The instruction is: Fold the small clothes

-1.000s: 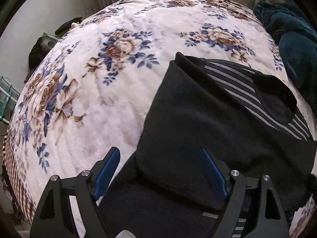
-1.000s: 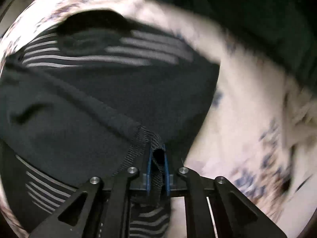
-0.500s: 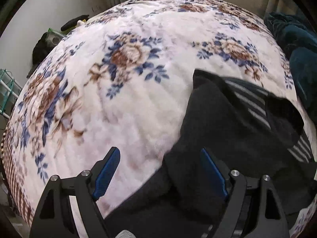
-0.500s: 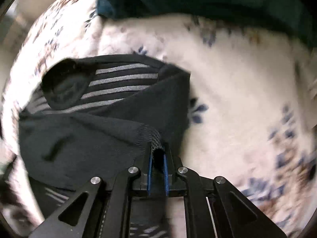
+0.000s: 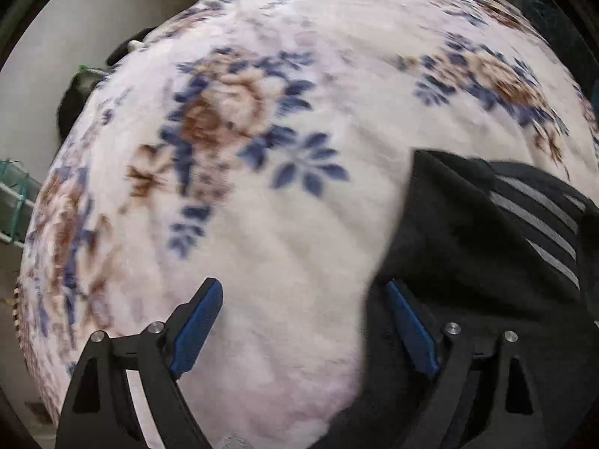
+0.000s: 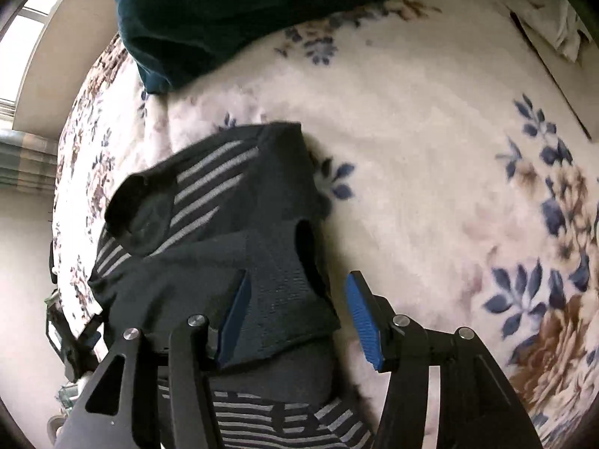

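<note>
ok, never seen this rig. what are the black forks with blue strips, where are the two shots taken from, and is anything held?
No robot: a person carries a two-finger gripper in each hand, with a fisheye camera on each looking along its fingers. The black forks are those fingers; the blue strips are their pads.

One picture is from the left gripper, the other from the right gripper. Both look down at a bed with a flowered blanket. On it lies a dark garment with grey stripes; a dark green blanket lies beyond.

Nothing is held. The right jaws have just opened, with the garment's edge loose between them. The left jaws are wide open.
</note>
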{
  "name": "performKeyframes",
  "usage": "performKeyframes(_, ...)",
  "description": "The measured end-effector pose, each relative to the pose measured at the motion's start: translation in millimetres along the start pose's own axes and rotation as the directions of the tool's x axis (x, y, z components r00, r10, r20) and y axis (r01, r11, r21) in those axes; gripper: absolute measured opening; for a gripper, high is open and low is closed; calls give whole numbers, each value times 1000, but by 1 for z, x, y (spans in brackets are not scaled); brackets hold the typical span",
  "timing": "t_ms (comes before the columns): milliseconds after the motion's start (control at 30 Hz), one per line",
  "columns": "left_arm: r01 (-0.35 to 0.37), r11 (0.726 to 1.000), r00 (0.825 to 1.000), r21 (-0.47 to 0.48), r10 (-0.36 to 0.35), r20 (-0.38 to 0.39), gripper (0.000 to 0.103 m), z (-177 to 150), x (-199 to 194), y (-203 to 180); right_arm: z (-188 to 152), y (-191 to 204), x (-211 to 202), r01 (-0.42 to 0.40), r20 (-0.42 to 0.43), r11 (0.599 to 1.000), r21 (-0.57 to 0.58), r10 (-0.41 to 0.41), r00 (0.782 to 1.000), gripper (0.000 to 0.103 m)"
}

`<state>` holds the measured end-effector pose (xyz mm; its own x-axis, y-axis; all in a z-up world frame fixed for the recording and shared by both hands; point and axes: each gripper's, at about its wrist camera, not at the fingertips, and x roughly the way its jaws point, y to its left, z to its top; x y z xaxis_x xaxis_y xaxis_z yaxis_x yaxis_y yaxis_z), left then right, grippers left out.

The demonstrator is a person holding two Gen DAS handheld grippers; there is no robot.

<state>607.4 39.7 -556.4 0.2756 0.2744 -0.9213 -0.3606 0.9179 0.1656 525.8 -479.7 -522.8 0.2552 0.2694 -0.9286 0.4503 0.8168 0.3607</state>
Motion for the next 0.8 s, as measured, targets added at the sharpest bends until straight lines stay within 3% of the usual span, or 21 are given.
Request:
performKeyframes(167,76,997,994,12,-76,76,89,1,-32,-6,-7,6,25,21,-47,1000,-13,-21,999,55)
performKeyframes(200,64,997,995,36,-67,74,89,2,-30,-14,-10,7,30,23,-48,1000,-17,-23,999,48)
performKeyframes(233,45,997,997,61,-48,61,89,2,-23,-20,-13,10,32,26,-35,999,-29,-27,999,18)
performKeyframes(300,-22,996,1000,92,21,7,90,3,8,-23,-20,23,28,-20,-33,998,-63,18,999,14)
performKeyframes(367,17,998,1000,67,-16,-15,103,1,27,-12,-27,35,15,-132,-64,989,-66,127,990,13)
performKeyframes(400,45,998,999,34,-44,-9,103,2,30,-3,-30,40,10,-151,-94,986,-68,144,985,13)
performKeyframes(500,58,998,998,-4,-58,-7,103,8,24,11,-31,33,17,-53,-172,997,-64,41,984,15)
performKeyframes(567,53,999,999,-11,-53,-5,103,11,19,17,-25,27,25,105,-174,988,-118,-124,977,28)
performKeyframes(600,67,998,998,-17,-67,6,103,11,13,21,-20,28,27,222,-155,962,-157,-246,957,29)
performKeyframes(633,75,997,997,-25,-75,17,103,11,8,24,-17,32,24,268,-130,948,-173,-291,948,29)
performKeyframes(700,118,992,992,-49,-116,41,103,8,-8,29,-13,58,11,247,-53,951,-185,-261,964,30)
performKeyframes(767,156,986,987,-60,-153,56,103,2,-18,30,-12,104,10,187,-6,951,-246,-195,981,45)
performKeyframes(800,157,986,986,-55,-154,58,103,-3,-21,25,-13,139,18,120,-13,946,-302,-130,991,57)
